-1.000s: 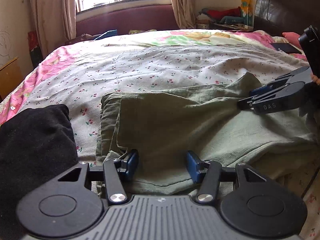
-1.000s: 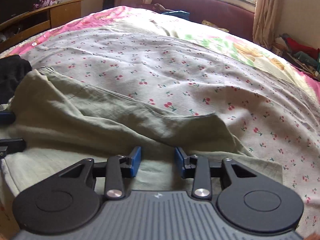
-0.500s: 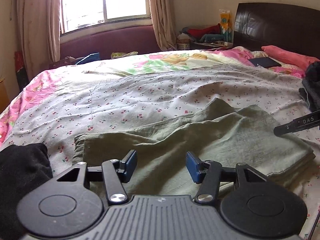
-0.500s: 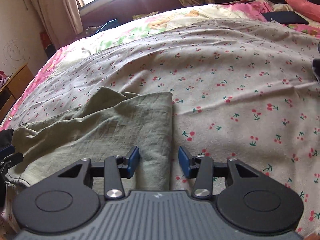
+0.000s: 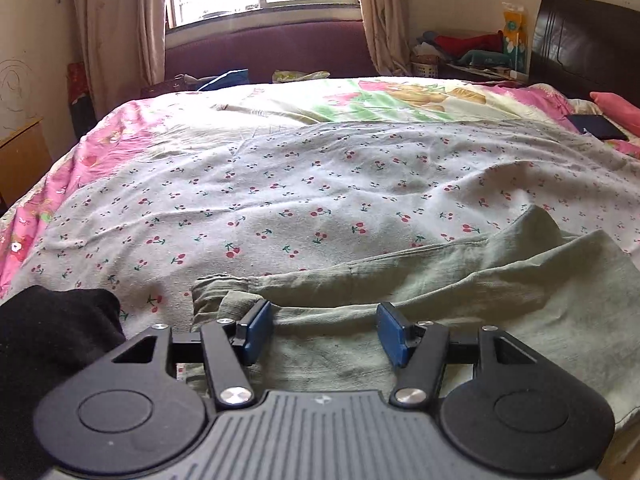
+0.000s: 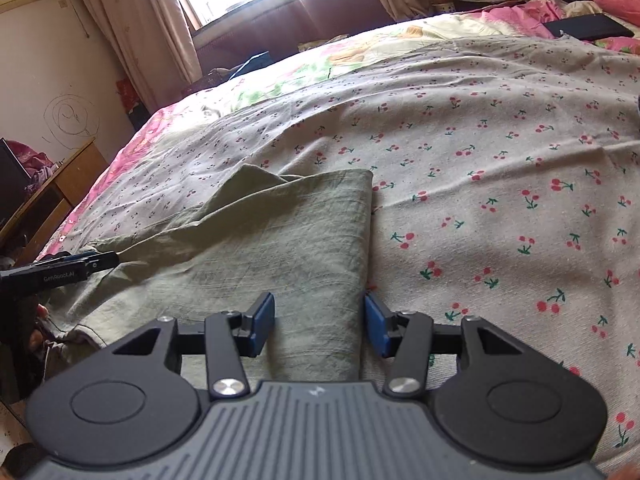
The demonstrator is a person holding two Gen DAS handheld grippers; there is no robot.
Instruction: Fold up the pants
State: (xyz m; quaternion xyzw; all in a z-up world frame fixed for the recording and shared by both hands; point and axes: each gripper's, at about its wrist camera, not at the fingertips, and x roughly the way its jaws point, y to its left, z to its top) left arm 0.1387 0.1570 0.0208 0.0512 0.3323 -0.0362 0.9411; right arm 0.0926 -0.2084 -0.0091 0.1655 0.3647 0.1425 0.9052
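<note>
Both cameras have pulled back since a second ago, and the right hand-held gripper (image 6: 319, 328) no longer pinches cloth. Olive-green cotton pants (image 5: 460, 292) lie folded on the cherry-print bedsheet (image 5: 320, 184). Left hand-held gripper (image 5: 323, 332) is also released, empty. Next likely: regrasp one end for another fold.
</note>
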